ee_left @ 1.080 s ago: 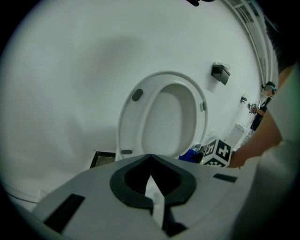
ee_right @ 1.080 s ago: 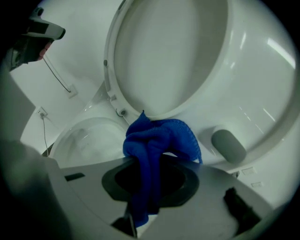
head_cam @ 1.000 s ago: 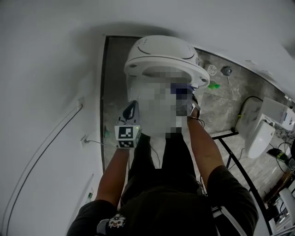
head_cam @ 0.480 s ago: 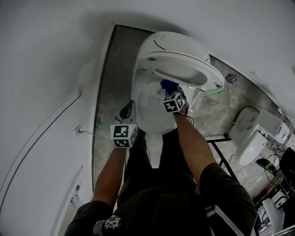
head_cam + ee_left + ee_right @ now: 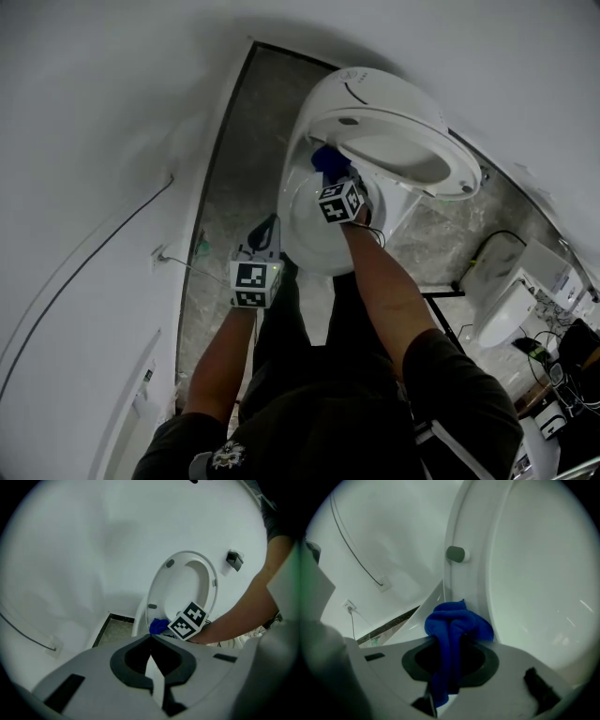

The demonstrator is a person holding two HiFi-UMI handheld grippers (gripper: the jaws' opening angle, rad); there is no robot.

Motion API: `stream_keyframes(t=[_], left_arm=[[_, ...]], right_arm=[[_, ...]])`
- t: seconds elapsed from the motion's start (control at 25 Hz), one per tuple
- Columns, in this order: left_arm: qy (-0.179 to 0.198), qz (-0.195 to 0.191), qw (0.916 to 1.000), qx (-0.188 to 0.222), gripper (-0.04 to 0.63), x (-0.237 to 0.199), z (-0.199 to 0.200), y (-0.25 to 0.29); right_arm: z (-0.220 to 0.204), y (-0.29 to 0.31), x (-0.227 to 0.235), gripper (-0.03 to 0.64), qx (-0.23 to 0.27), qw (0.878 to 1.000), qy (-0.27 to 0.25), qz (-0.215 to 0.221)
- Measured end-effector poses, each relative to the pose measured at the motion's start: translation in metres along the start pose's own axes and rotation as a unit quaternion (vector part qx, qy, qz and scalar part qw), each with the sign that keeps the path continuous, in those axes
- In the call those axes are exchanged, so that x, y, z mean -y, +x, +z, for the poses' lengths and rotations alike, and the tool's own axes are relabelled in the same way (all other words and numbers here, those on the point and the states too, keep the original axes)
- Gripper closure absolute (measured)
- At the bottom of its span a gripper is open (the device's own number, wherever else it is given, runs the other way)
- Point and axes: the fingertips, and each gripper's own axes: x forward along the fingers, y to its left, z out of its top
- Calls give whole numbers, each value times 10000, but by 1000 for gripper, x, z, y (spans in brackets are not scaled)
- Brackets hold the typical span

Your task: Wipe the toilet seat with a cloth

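A white toilet (image 5: 314,230) stands with its seat (image 5: 412,159) raised against the lid. My right gripper (image 5: 330,183) is shut on a bunched blue cloth (image 5: 326,159) and holds it at the back left of the bowl rim, just under the hinge end of the raised seat. Up close, the cloth (image 5: 457,623) bulges out of the right gripper (image 5: 449,644) against the seat's underside (image 5: 534,573), below a grey bumper (image 5: 455,554). My left gripper (image 5: 270,225) hangs shut and empty left of the bowl. From there the left gripper (image 5: 151,644) looks at the raised seat (image 5: 161,588) and the cloth (image 5: 158,625).
A white wall runs along the left with a thin cable (image 5: 94,272) and a small outlet (image 5: 159,255). The floor (image 5: 234,159) is grey stone. At the right stand another white fixture (image 5: 506,305), a black frame (image 5: 450,295) and loose cables.
My right gripper has carried the blue cloth leftward along the back of the bowl rim under the raised seat. The left gripper has stayed shut, shifting only slightly beside the bowl.
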Motion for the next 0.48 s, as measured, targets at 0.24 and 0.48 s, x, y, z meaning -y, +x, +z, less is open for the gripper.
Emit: stream_keyframes(t=[0.24,0.48], left_arm=[[-47,75,9999,99,589,-10,1,-8],[-50,8,9999,137,589,-3,0,-15]], right_arm=[[48,-18,3,536,774,9965,272,-143],[78,-59,-2,537,1433,9881,528,-168]])
